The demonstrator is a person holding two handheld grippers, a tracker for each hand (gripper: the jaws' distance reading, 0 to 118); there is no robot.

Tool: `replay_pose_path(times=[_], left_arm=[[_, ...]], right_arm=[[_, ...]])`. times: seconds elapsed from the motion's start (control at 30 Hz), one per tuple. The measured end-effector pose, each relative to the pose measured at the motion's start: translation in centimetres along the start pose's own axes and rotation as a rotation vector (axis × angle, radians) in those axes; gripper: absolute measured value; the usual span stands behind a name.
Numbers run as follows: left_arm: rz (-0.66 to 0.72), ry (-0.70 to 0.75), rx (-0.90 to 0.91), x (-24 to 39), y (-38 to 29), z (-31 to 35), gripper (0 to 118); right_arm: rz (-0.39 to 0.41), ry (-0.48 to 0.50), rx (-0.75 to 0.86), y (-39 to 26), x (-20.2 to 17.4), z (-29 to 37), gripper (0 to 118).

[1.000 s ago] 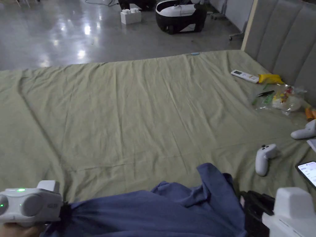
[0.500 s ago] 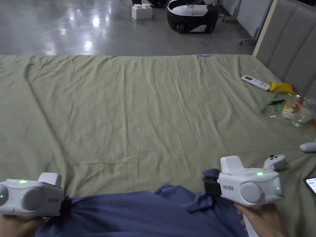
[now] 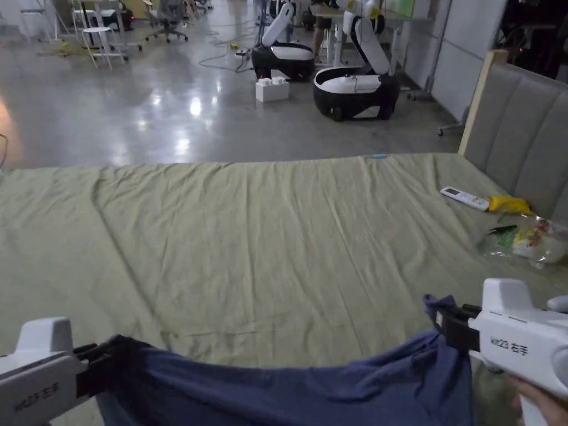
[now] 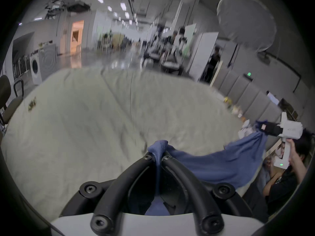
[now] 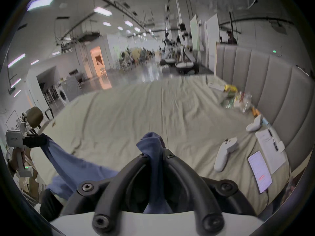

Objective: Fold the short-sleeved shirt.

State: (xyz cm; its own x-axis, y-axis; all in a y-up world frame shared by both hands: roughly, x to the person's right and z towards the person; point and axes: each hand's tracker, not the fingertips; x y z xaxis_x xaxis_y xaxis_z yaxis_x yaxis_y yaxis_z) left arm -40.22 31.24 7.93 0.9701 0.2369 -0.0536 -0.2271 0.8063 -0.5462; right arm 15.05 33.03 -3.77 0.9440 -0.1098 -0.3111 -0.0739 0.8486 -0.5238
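Observation:
A blue short-sleeved shirt [image 3: 288, 388] hangs stretched between my two grippers above the near edge of the green bed sheet [image 3: 266, 244]. My left gripper [image 3: 108, 355] at the lower left is shut on one end of the shirt [image 4: 221, 164]; the cloth bunches between its jaws. My right gripper [image 3: 441, 319] at the lower right is shut on the other end of the shirt [image 5: 151, 147]. The fabric sags in the middle, and its lower part is cut off by the frame. The left gripper [image 5: 42, 140] also appears far left in the right gripper view.
Along the padded headboard [image 3: 516, 144] at the right lie a white remote [image 3: 465, 198], a yellow packet [image 3: 507, 205] and a clear bag of snacks [image 3: 527, 238]. White controllers [image 5: 225, 152], a phone [image 5: 260, 171] and papers lie near the right gripper. Robots [image 3: 355, 89] stand on the floor beyond the bed.
Both grippers have risen and spread apart, lifting the shirt off the sheet and pulling it taut between them. The head camera has tilted up, showing more of the room.

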Motion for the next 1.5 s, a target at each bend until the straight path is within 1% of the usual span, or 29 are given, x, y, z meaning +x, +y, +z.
replay_pose_path(times=[0.1,0.17,0.23,0.4,0.57,0.6,0.67,0.7,0.73,0.77,0.83,0.97,1.03,1.23,1.3,1.37,1.43,1.5], left_arm=[[-0.016,-0.012,0.150,0.9,3.0,7.0,5],[-0.004,-0.028,0.251,1.2,4.9,11.0,5],[-0.012,-0.012,0.331,1.7,6.8,14.2,5],[-0.017,0.004,0.489,2.3,12.1,20.4,5],[-0.050,0.056,0.613,3.4,16.9,24.4,5],[-0.058,0.080,0.626,3.7,17.7,25.1,5],[-0.050,0.105,0.651,3.5,19.0,25.8,5],[-0.048,0.104,0.653,3.6,19.6,26.1,5],[-0.046,0.108,0.662,3.7,20.0,26.3,5],[-0.053,0.117,0.669,3.7,20.5,26.4,5],[-0.067,0.137,0.679,3.8,21.3,26.4,5],[-0.072,0.158,0.682,3.8,23.0,25.2,5],[-0.087,0.213,0.660,3.9,23.6,24.1,5],[-0.078,0.225,0.642,2.9,26.0,19.5,5],[-0.075,0.237,0.631,2.3,27.1,17.7,5],[-0.080,0.261,0.620,1.9,28.0,15.9,5],[-0.075,0.271,0.613,1.4,28.7,14.3,5],[-0.079,0.283,0.628,1.1,28.8,12.6,5]], right_arm=[[-0.006,0.009,0.110,2.7,-0.3,4.9,10],[-0.033,0.035,0.196,4.6,-0.3,7.8,10],[-0.052,0.055,0.259,6.8,-1.0,10.1,10],[-0.010,0.044,0.407,13.3,-3.0,14.2,10],[0.019,0.032,0.551,20.1,-5.6,17.3,10],[0.030,0.031,0.574,21.5,-5.5,17.5,10],[0.073,0.013,0.632,23.8,-6.4,18.3,10],[0.114,-0.003,0.658,24.9,-7.0,18.6,10],[0.130,-0.012,0.673,25.8,-7.3,18.6,10],[0.117,-0.008,0.659,26.5,-7.6,18.6,10],[0.133,-0.017,0.667,27.6,-8.0,18.3,10],[0.133,-0.038,0.672,28.8,-7.9,16.9,10],[0.125,-0.038,0.661,28.8,-7.8,16.0,10],[0.163,-0.093,0.641,29.1,-8.3,11.4,10],[0.213,-0.141,0.636,29.6,-8.8,9.7,10],[0.240,-0.162,0.643,30.0,-9.1,8.1,10],[0.252,-0.190,0.659,30.3,-10.1,7.0,10],[0.233,-0.203,0.672,30.5,-10.3,5.5,10]])
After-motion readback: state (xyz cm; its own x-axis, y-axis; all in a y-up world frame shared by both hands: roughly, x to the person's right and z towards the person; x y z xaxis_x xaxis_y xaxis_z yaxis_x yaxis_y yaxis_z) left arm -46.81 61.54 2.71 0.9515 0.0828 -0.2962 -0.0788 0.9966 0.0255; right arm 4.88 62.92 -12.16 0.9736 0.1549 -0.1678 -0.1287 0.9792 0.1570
